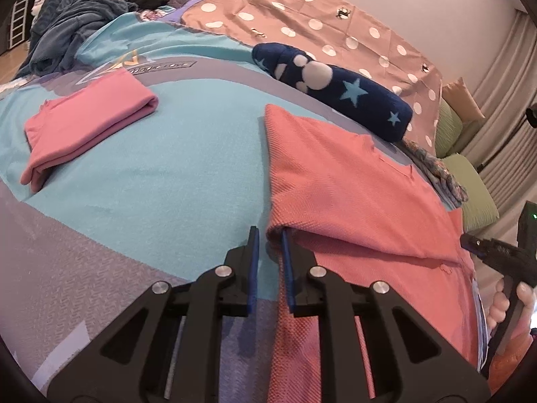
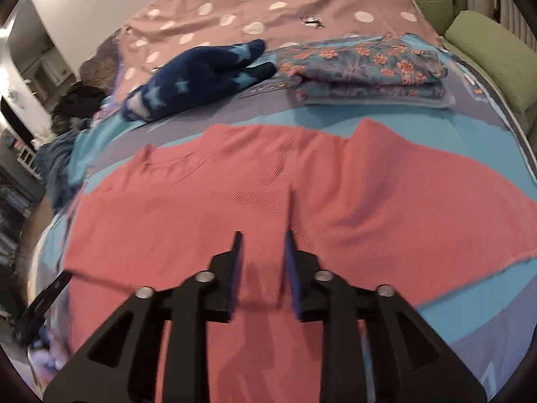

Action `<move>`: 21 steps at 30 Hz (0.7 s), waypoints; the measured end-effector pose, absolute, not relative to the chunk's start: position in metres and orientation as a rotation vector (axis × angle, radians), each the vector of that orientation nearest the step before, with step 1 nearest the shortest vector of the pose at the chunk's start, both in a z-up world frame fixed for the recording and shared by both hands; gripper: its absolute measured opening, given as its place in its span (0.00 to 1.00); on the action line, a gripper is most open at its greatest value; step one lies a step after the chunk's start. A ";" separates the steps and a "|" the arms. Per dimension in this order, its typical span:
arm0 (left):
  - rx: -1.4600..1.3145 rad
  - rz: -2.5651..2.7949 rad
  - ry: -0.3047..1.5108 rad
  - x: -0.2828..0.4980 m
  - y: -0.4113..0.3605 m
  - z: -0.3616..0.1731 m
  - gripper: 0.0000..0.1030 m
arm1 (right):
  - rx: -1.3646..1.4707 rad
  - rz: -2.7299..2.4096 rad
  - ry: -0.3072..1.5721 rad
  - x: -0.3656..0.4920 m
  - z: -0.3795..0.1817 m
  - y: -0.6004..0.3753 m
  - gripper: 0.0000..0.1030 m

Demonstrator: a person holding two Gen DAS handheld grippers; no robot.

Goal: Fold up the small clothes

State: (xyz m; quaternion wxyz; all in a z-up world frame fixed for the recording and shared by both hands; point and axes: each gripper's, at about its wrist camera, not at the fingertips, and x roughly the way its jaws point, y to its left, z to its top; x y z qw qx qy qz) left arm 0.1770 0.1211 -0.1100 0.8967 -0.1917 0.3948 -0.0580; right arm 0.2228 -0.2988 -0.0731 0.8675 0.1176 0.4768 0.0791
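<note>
A coral knit garment [image 1: 349, 194] lies spread on the blue and grey bedspread [image 1: 161, 181], with one side folded over. My left gripper [image 1: 269, 235] is open at the garment's folded left corner, its right finger just under the fabric edge. In the right wrist view the same coral garment [image 2: 208, 208] fills the middle. My right gripper [image 2: 262, 238] is open and empty, low over the garment near a vertical crease. The right gripper also shows at the right edge of the left wrist view [image 1: 500, 255], held by a hand.
A folded pink garment [image 1: 87, 124] lies at the left. A rolled navy star-patterned fleece [image 1: 339, 87] lies behind the coral garment. A folded floral garment [image 2: 365, 67] sits at the back right. Green cushions [image 2: 486, 47] line the right edge. Dark clothes [image 1: 74, 30] are piled at the far left.
</note>
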 end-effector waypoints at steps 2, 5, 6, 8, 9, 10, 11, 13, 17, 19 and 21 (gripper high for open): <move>-0.387 -0.125 0.817 0.177 0.119 -0.109 0.13 | 0.240 0.185 1.014 0.213 -0.076 -0.294 0.36; -0.378 -0.123 0.831 0.179 0.117 -0.112 0.13 | 0.244 0.195 1.060 0.213 -0.091 -0.287 0.40; -0.375 -0.121 0.833 0.179 0.117 -0.112 0.14 | 0.252 0.186 1.067 0.215 -0.096 -0.287 0.37; -0.367 -0.115 0.835 0.180 0.115 -0.112 0.14 | 0.210 0.129 1.047 0.218 -0.096 -0.284 0.10; -0.364 -0.114 0.837 0.180 0.115 -0.113 0.14 | 0.219 0.128 1.038 0.218 -0.093 -0.284 0.10; -0.361 -0.112 0.838 0.180 0.115 -0.113 0.14 | 0.227 0.115 1.017 0.216 -0.087 -0.286 0.09; -0.361 -0.112 0.838 0.180 0.115 -0.113 0.14 | 0.205 0.097 1.000 0.215 -0.082 -0.286 0.09; -0.361 -0.112 0.838 0.180 0.115 -0.113 0.14 | 0.111 0.066 0.995 0.213 -0.079 -0.284 0.11; -0.363 -0.111 0.837 0.180 0.115 -0.112 0.14 | 0.073 0.053 1.011 0.208 -0.092 -0.289 0.22; -0.352 -0.100 0.841 0.177 0.115 -0.109 0.14 | 0.121 0.033 0.988 0.200 -0.086 -0.295 0.26; -0.356 -0.114 0.837 0.170 0.117 -0.100 0.11 | 0.137 0.022 0.942 0.190 -0.075 -0.298 0.26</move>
